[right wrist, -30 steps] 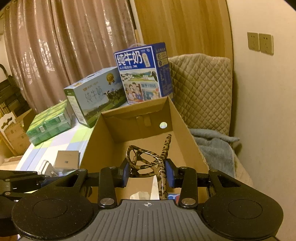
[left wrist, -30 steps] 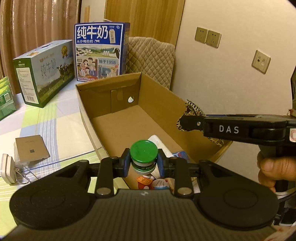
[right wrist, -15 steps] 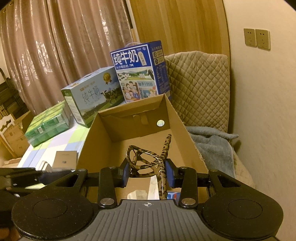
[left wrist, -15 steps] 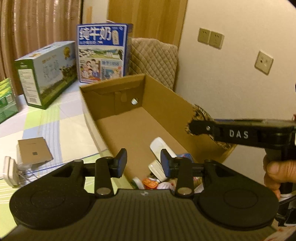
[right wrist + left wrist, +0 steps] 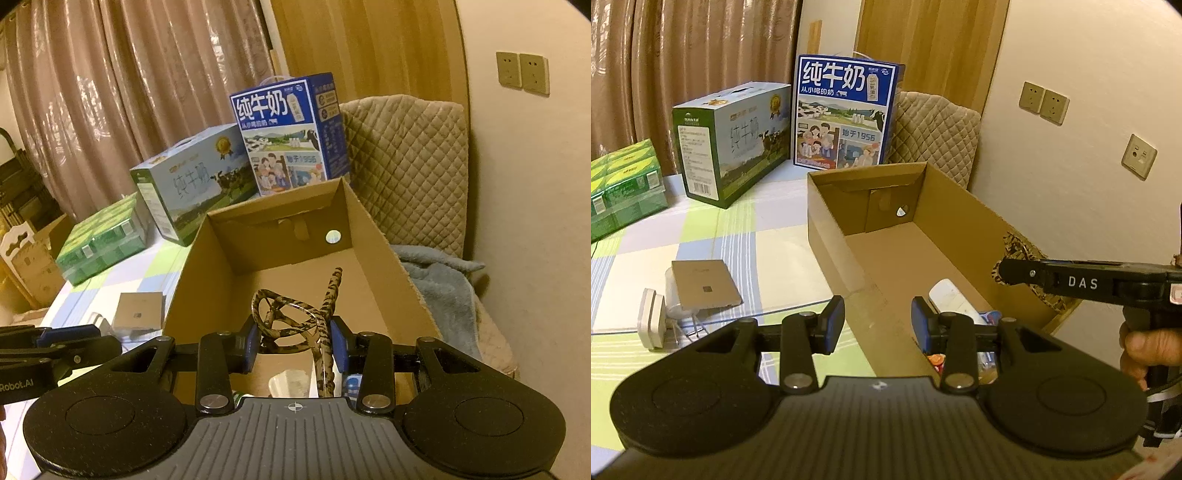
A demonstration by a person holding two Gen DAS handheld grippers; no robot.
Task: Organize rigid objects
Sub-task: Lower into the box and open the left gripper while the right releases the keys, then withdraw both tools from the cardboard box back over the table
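An open cardboard box (image 5: 827, 218) stands on the checked tablecloth; it also shows in the right wrist view (image 5: 373, 229). Small items lie at its near end, among them a white object (image 5: 951, 297). My left gripper (image 5: 877, 321) is open and empty, above the box's near left wall. My right gripper (image 5: 295, 341) is shut on a leopard-print pair of glasses (image 5: 291, 314) and holds it above the box's near end. In the left wrist view the right gripper (image 5: 1008, 271) reaches in from the right, with the glasses (image 5: 1021, 249) showing behind its tip.
Two milk cartons, blue (image 5: 846, 114) and green-white (image 5: 733, 140), stand behind the box. A green pack (image 5: 624, 188) lies at far left. A small brown card box (image 5: 703, 286) and a white charger (image 5: 653, 325) lie left of the box. A quilted cushion (image 5: 402, 162) and a grey blanket (image 5: 443, 288) lie right.
My left gripper let go of the green-lidded jar, opened, and drew back and left from the box. My right gripper kept its hold on the glasses and barely moved.
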